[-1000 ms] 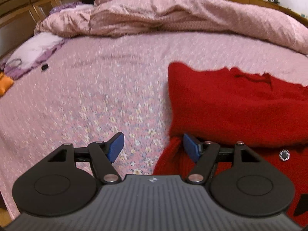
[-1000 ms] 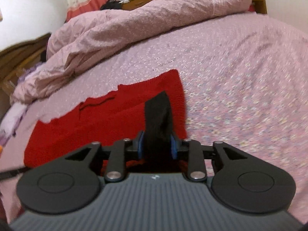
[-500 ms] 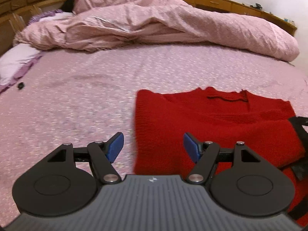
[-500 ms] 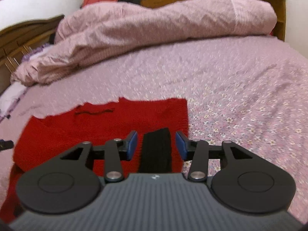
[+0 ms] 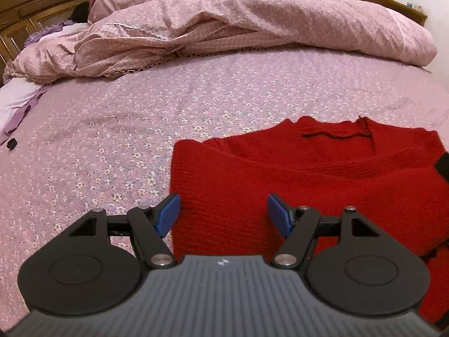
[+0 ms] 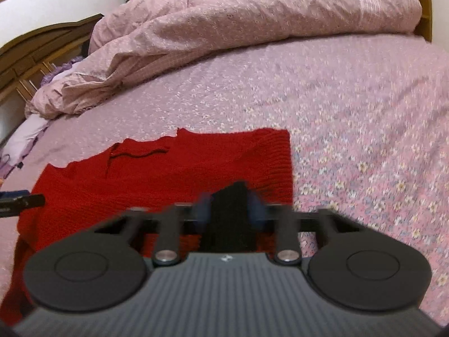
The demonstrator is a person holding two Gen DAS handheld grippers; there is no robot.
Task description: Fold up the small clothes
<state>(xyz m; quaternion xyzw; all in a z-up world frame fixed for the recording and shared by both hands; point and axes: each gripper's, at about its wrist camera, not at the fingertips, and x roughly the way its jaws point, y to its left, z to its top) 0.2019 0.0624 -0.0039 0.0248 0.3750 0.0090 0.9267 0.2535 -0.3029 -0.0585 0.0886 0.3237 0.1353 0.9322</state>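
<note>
The red knit sweater (image 5: 308, 185) lies spread on the floral bedsheet (image 5: 140, 129), neckline away from both tools and its lower part folded up over the chest, which suggests the folding is partway done. The left gripper (image 5: 223, 210) hangs just above the garment's near left edge with its blue pads (image 5: 167, 212) wide apart and nothing between them. One pad sits over the sheet, the other over the knit, so it straddles the border, probably lining up for a pinch there.

The right gripper (image 6: 230, 210) is closed on a black cuff or trim band (image 6: 228, 210) at the sweater's right side, directly ahead of its body. The band stands up between the blurred pads, likely so that this sleeve can be carried inward. A rumpled pink duvet (image 6: 238, 28) is heaped well beyond both tools.
</note>
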